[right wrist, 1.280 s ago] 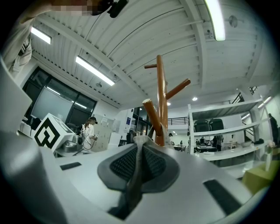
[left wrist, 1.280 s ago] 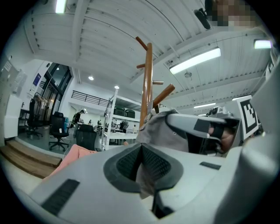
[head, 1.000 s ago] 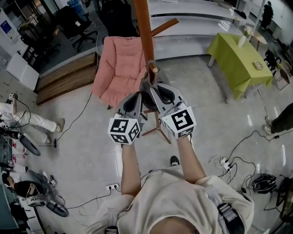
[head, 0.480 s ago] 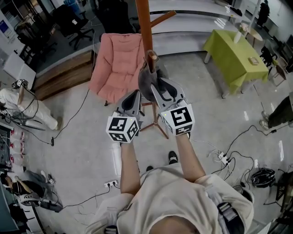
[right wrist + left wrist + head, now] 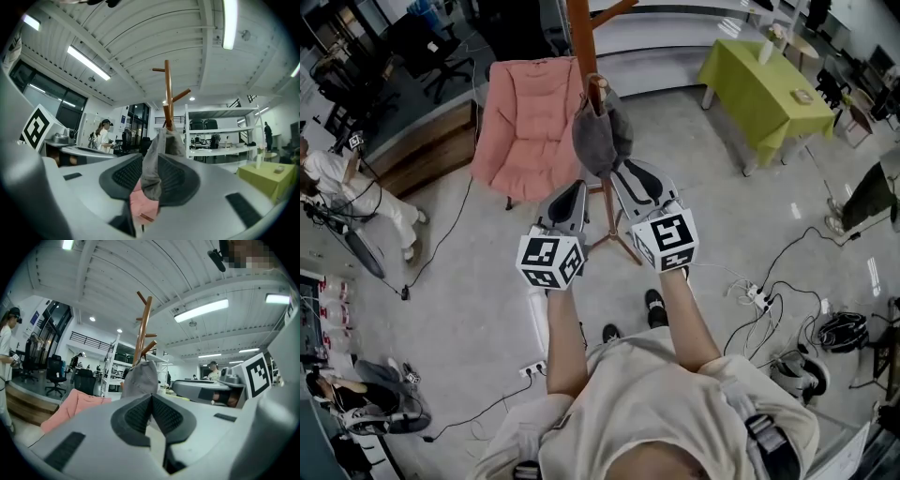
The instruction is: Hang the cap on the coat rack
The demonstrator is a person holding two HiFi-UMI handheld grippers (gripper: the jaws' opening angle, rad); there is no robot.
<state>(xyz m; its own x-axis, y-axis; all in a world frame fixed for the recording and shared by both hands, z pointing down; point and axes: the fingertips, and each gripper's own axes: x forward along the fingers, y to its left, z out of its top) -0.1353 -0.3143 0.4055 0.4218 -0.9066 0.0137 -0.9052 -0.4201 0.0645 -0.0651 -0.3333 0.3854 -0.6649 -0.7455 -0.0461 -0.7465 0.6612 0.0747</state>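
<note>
The grey cap hangs on a short peg of the brown wooden coat rack. My right gripper is just below the cap, its jaws apart. In the right gripper view the cap's lower edge hangs loose in the gap of the right gripper, under the rack's pole. My left gripper is beside it, a little short of the cap, shut on nothing. In the left gripper view the cap and rack stand beyond the closed left gripper.
A pink padded chair stands behind the rack on the left. A green-clothed table is at the back right. The rack's legs spread on the floor below my grippers. Cables and a power strip lie at right. A person stands at left.
My right gripper's jaws have come apart and let go of the cap, which now hangs on the peg. Both grippers have drawn back a little from the rack.
</note>
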